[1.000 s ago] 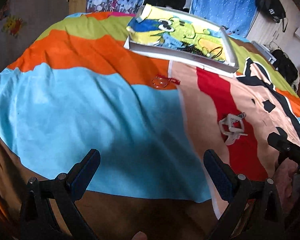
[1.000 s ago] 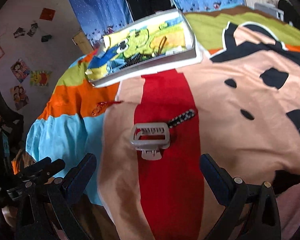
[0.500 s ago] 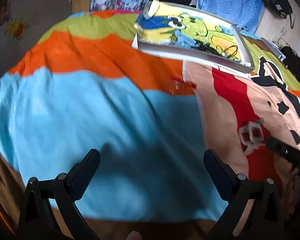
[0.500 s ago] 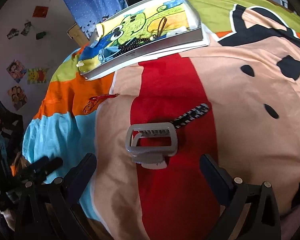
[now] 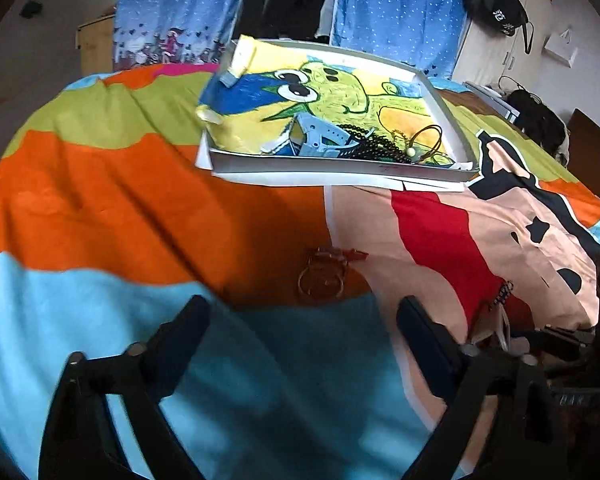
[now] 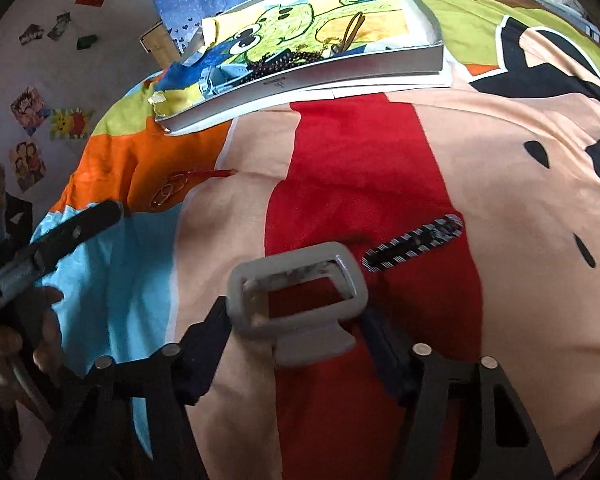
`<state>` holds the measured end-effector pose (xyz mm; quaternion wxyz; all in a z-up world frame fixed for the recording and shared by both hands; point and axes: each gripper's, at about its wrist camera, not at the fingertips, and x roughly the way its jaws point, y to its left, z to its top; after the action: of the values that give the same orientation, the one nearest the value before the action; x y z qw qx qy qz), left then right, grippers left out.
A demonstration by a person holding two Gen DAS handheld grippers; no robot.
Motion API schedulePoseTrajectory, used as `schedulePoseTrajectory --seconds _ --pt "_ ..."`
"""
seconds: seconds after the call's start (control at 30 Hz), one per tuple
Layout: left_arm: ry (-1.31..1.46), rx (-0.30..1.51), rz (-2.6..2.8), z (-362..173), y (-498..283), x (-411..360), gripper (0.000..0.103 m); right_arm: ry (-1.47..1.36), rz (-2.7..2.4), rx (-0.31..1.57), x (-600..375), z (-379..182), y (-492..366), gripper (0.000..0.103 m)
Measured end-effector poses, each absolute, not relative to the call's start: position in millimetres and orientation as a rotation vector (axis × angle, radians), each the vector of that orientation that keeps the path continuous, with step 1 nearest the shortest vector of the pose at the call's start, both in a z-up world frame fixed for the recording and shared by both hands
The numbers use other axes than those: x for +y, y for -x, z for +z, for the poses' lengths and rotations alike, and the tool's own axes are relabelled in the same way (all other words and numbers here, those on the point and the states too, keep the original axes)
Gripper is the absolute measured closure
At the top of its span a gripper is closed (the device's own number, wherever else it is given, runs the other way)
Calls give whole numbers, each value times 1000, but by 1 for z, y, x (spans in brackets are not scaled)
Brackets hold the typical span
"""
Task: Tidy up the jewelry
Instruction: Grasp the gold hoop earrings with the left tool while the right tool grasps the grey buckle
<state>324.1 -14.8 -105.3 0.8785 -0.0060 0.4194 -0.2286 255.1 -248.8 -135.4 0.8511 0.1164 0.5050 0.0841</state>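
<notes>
straddling the grey hair claw [image 6: 298, 300] on the bed's colourful blanket [image 6: 520, 184], the right gripper [image 6: 296, 332] has fingers apart on either side of it. beyond the claw sits the white tray [image 5: 340, 166]. left of the claw, the left gripper [image 5: 302, 330] hovers, fingers apart, near a red bangle [image 5: 322, 278].

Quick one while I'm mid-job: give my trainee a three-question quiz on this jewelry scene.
1. True or false: the right gripper has its fingers on either side of the grey hair claw.
2. Which lies beyond the left gripper on the orange stripe? A) red ring ornament B) black bead necklace C) striped hair clip
3. Fill in: the bead necklace lies inside the white ____.

Key: 1 true; 2 A; 3 tray.
</notes>
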Motion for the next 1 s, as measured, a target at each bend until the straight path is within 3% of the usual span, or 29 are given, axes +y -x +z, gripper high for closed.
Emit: schedulePoseTrajectory --seconds 0.1,0.37,0.6,0.73,1.0 --pt "12 917 -503 -121 -340 -20 46 -226 179 1037 -244 -137 -259 41" --pt "19 891 -580 -124 -346 -23 48 -204 199 971 -238 -134 -274 41" --pt "-29 900 -564 -128 -347 -29 73 -220 184 956 -244 -134 -280 41" --pt "-53 917 -561 -132 -346 -33 99 -220 183 956 -244 -133 -280 41" --pt "-85 949 -611 -135 -327 -49 100 -231 186 959 -245 -133 -279 41"
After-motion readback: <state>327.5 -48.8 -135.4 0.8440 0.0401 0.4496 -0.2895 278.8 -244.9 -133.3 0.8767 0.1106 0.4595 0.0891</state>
